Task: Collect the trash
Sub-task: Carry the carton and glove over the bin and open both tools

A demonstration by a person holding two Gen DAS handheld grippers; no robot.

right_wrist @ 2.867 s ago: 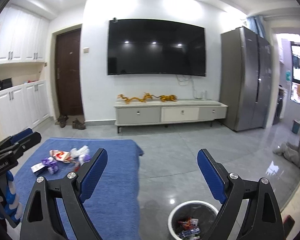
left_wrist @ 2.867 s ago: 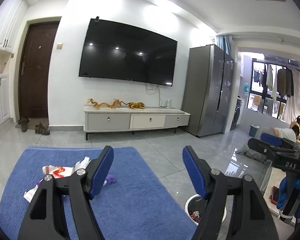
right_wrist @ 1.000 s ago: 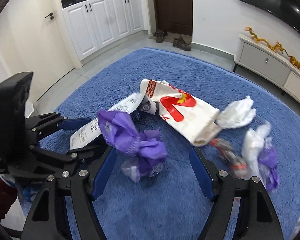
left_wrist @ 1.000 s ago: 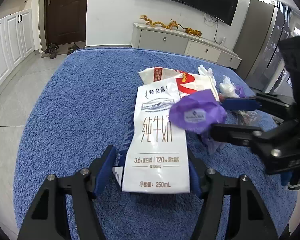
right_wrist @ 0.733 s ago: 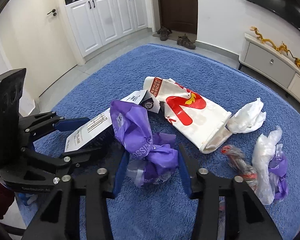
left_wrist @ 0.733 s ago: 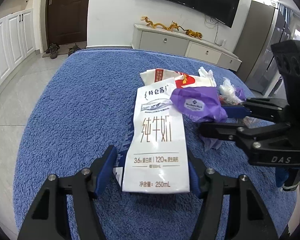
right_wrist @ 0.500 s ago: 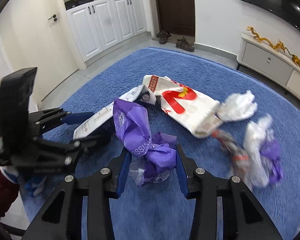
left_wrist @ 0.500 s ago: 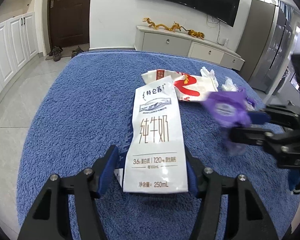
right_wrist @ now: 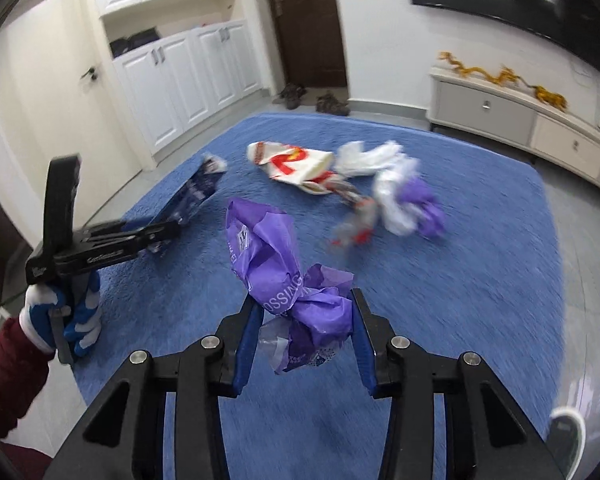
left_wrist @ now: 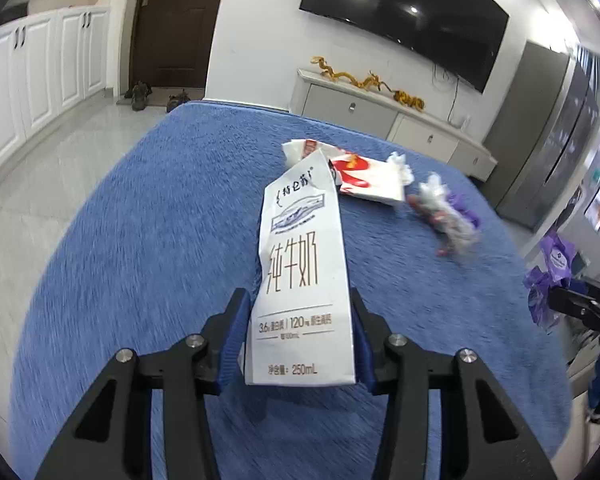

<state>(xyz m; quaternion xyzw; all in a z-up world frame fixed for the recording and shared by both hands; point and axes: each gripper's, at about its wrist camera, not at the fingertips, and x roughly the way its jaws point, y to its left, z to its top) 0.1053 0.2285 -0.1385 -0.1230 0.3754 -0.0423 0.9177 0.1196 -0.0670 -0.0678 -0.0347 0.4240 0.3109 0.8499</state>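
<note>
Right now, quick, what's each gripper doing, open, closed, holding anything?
Left gripper: closed on the milk carton; its jaws have just been closing.
Right gripper: closed on the crumpled purple bag.

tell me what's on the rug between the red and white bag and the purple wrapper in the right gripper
Bare blue rug lies between the red and white bag and the purple wrapper clamped in the right gripper, per the right wrist view.
</note>
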